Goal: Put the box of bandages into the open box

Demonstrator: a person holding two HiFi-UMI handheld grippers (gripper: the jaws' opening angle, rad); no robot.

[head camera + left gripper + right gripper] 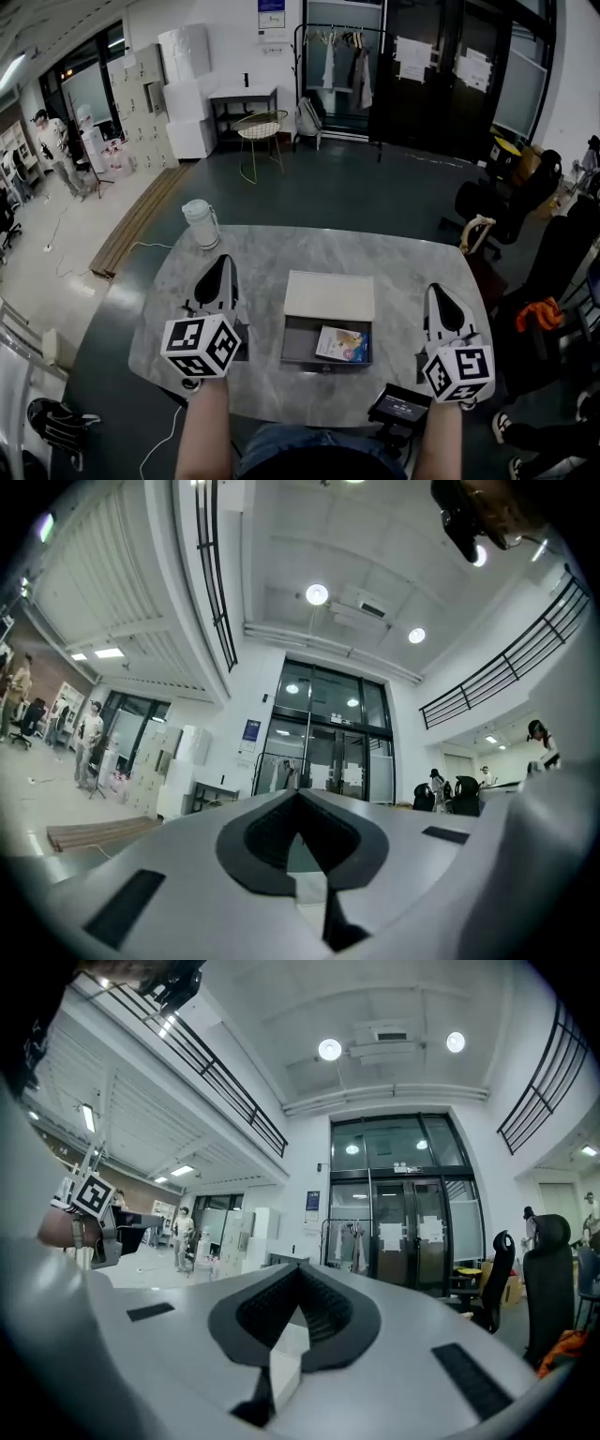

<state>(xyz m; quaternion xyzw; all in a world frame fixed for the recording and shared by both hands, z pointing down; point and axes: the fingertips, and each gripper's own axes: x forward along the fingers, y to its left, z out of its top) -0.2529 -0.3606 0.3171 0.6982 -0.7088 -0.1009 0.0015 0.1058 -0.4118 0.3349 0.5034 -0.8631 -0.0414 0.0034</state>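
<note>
Head view first: box of bandages (342, 343) already lies inside the open box (298, 342), in the tray's right half, its long side running roughly nine to three. Left gripper (223, 261) is out at nine o'clock of it, right gripper (437, 291) at three and a touch nearer. Left gripper view: jaws pressed together on nothing, aimed level across the room. Right gripper view: same story, closed and empty. By my reckoning, nothing is left to carry.
</note>
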